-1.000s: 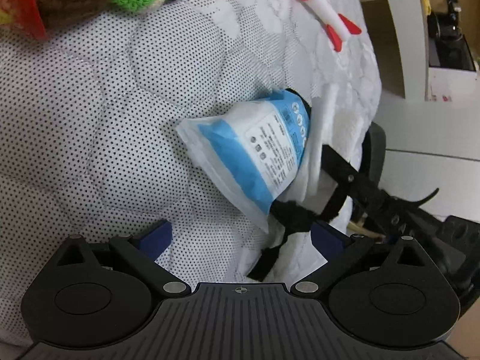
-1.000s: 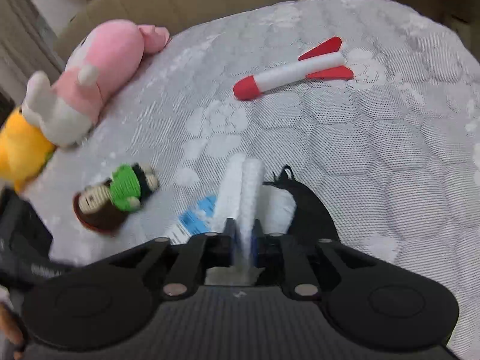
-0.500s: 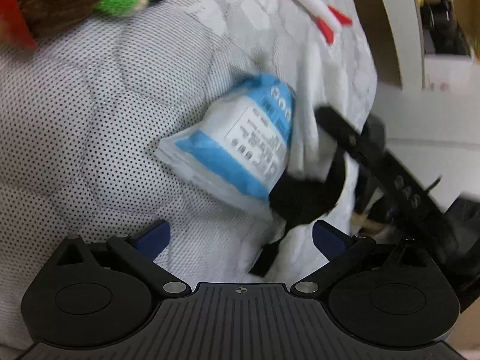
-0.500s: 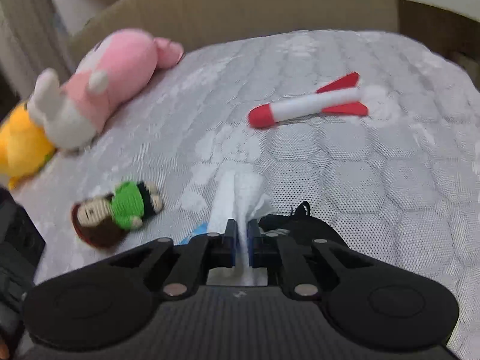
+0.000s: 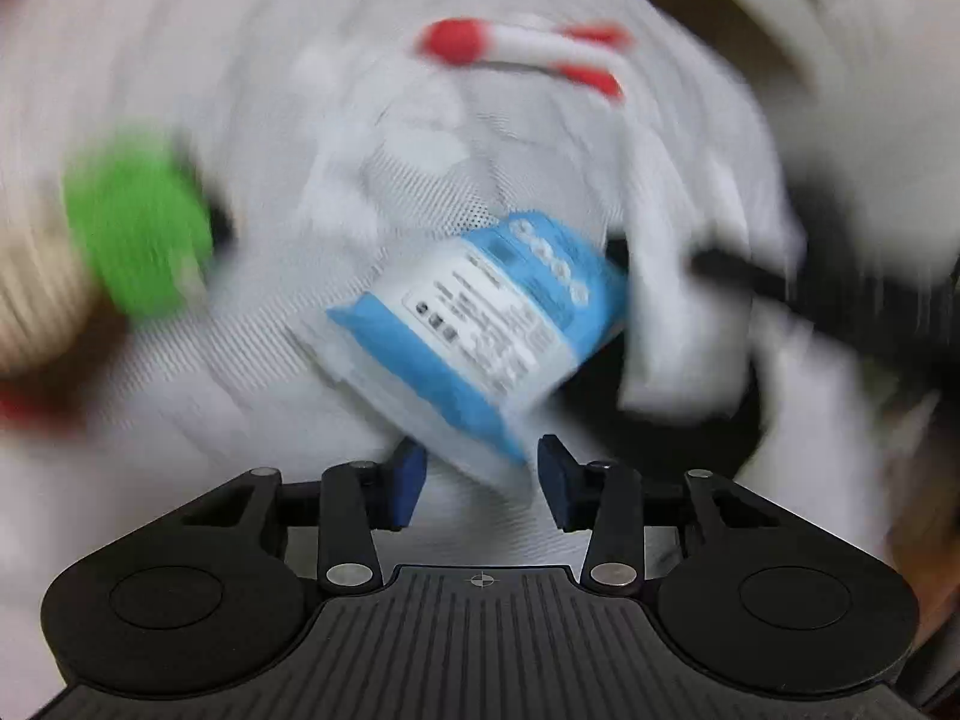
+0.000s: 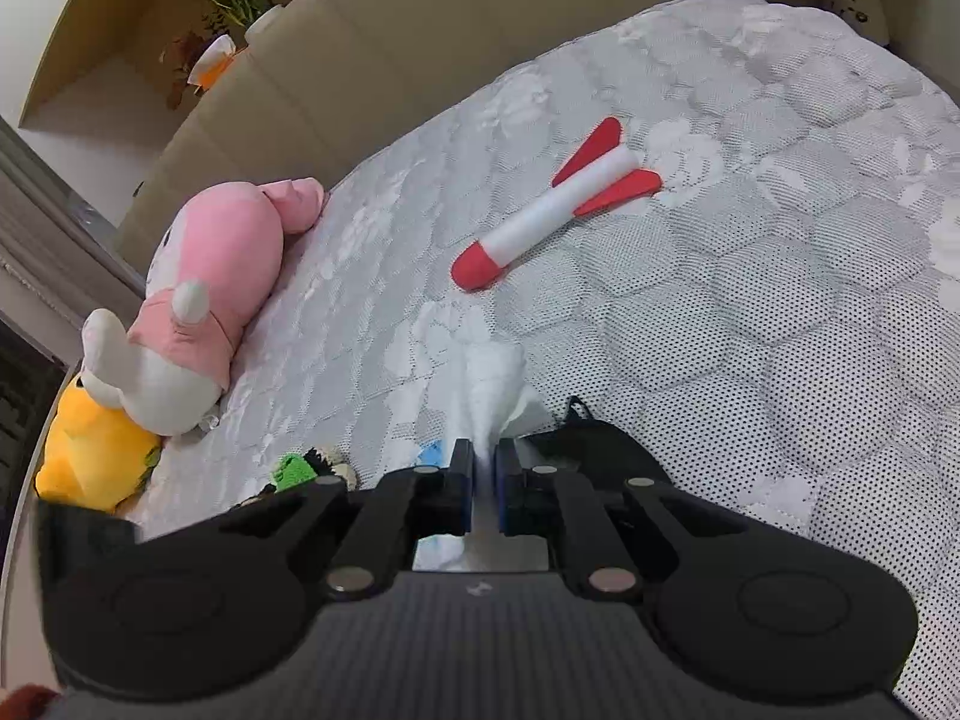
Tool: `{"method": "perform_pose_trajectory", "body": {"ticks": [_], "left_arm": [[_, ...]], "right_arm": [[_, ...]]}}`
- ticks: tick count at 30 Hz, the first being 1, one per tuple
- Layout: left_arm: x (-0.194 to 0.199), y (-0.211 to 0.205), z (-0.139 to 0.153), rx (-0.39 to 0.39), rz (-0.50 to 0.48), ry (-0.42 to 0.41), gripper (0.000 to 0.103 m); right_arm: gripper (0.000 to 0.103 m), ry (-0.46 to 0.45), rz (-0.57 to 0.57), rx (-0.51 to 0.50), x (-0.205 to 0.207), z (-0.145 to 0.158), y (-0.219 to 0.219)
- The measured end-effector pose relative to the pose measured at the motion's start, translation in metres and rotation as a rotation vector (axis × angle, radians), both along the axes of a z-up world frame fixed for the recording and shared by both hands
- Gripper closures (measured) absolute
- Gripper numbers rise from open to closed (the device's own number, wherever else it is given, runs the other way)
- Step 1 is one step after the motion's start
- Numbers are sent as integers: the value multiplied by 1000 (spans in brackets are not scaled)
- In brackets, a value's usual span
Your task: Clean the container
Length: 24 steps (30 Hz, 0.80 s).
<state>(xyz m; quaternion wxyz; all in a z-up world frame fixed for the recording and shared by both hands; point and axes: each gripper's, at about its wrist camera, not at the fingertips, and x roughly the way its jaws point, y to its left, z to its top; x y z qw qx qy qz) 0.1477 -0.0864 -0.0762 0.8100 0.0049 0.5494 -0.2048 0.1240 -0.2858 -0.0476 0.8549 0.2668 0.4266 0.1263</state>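
The right gripper [image 6: 485,483] has its two blue pads pressed together on a white wipe [image 6: 489,381], which rises from the pinch as a crumpled peak and points forward over the quilted mattress [image 6: 750,312]. The tool is held low and roughly level, aimed along the bed. Just to its right, partly under the body, lies a black item [image 6: 591,438] I cannot identify.

The left gripper [image 5: 480,474] stands with its jaws apart, the blue pads on either side of the near corner of a blue-and-white wipe packet [image 5: 480,324]; whether they touch it cannot be told, since that view is heavily smeared by motion. The packet lies tilted on the mattress, its printed label facing up. In the right wrist view only a sliver of its blue shows, left of the pinched wipe.

Further out, a red-and-white toy rocket [image 6: 555,213] lies on the bed beyond the wipe. A small crocheted doll in green [image 6: 297,471] sits to the left, and a pink-and-white plush [image 6: 198,300] and a yellow plush [image 6: 90,450] lie against the bed's left edge.
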Motion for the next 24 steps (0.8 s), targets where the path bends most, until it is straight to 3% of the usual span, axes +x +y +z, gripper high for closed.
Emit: {"method": "perform_pose_trajectory", "body": {"ticks": [2, 6, 9, 12, 13, 16, 20, 24], "left_arm": [[-12, -5, 2, 115, -106, -56, 59], [-44, 2, 1, 244, -251, -129, 59], [-43, 4, -9, 160, -228, -56, 47], [-29, 23, -11, 13, -97, 26, 30], [-23, 34, -11, -47, -38, 54, 20], [-5, 62, -15, -193, 123, 131, 15], [4, 67, -24, -155, 170, 145, 15], [0, 60, -24, -106, 123, 131, 13]], "right_arm": [[95, 6, 3, -6, 0, -1, 1], [95, 0, 32, 11, 0, 1, 9], [95, -28, 116, 8, 6, 5, 33], [94, -30, 207, -147, 11, -2, 61], [91, -26, 225, -219, 11, -6, 67], [75, -38, 239, -284, 11, -9, 70], [57, -54, 263, -241, 16, -9, 74], [54, -74, 332, -311, 18, -17, 91]]}}
